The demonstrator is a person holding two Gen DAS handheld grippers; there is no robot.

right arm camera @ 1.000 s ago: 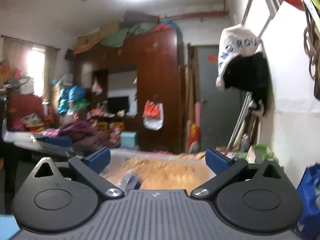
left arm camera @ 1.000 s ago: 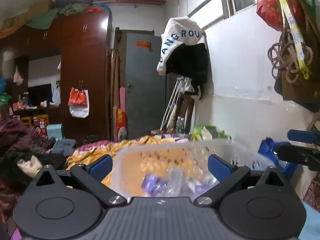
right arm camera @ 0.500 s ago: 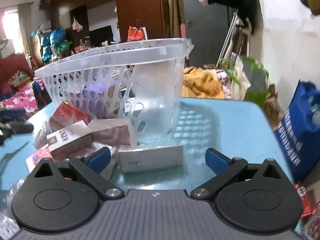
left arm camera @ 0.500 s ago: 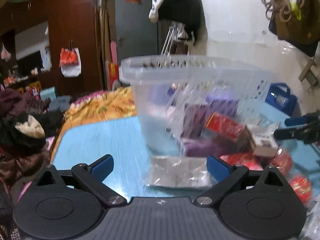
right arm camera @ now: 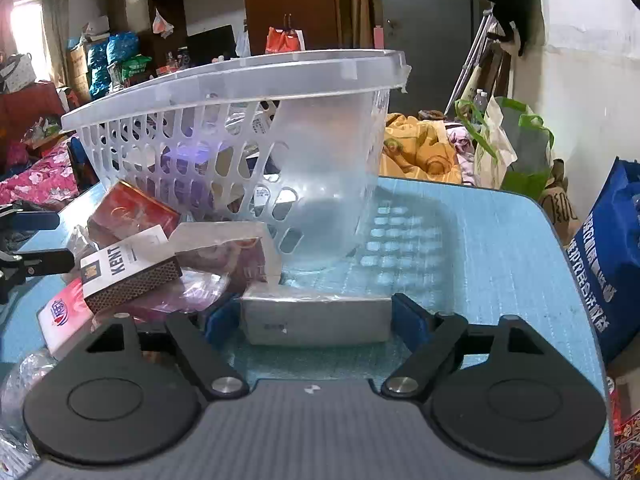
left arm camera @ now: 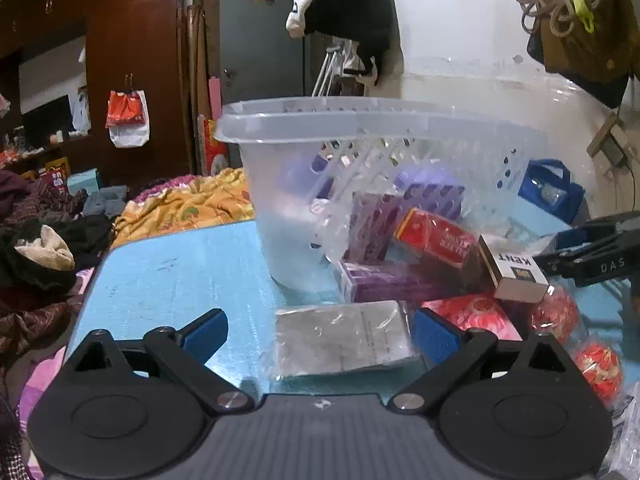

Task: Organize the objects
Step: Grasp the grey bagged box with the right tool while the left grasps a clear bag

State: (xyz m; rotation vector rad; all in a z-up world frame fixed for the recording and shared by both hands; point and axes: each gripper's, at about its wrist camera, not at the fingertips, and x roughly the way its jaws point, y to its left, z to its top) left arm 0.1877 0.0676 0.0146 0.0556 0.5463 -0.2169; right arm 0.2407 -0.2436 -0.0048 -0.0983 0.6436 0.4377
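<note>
From the left wrist, the left hand-held gripper [left arm camera: 320, 334] stands released, its blue pads spread either side of a silver wrapped packet [left arm camera: 344, 336] on the blue worktop [left arm camera: 168, 276], just before the clear basket [left arm camera: 360, 128] and a heap of cartons. From the right wrist, the right hand-held gripper [right arm camera: 316, 320] is closing, its pads against the ends of a silver box [right arm camera: 316, 320] lying on the worktop in front of the basket, beside a KENT carton [right arm camera: 128, 270].

Dark wardrobe [left arm camera: 132, 60], grey door [left arm camera: 260, 40] (seemingly shut), white wall [left arm camera: 460, 20]
</note>
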